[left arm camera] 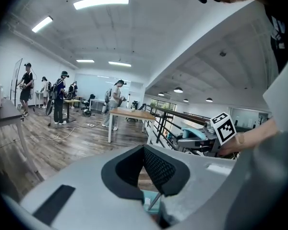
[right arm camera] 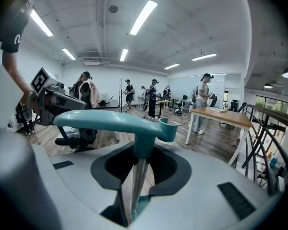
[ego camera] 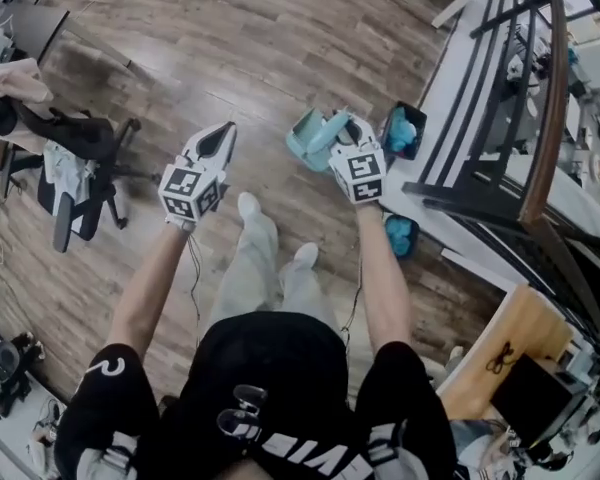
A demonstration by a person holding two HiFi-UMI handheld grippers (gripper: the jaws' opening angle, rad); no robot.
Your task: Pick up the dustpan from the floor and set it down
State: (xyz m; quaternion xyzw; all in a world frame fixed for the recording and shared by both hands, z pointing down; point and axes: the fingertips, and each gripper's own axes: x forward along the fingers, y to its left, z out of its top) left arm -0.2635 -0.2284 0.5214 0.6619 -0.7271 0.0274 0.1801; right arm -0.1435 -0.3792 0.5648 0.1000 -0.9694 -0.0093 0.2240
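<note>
Dustpan (ego camera: 312,134), judged light, stiff, with a slick thin metal stem (right arm camera: 138,164), is held above the floor (ego camera: 230,58) at right, clamped on that stem by the right gripper (right arm camera: 133,200); left gripper (left arm camera: 150,175) jaws are pressed together, empty.

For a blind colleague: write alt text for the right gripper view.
The right hand-held gripper is closed on the metal rod of a teal dustpan, whose handle crosses the view above the jaws. Behind: a wood floor, a table and standing people; the left hand-held gripper shows at left.
</note>
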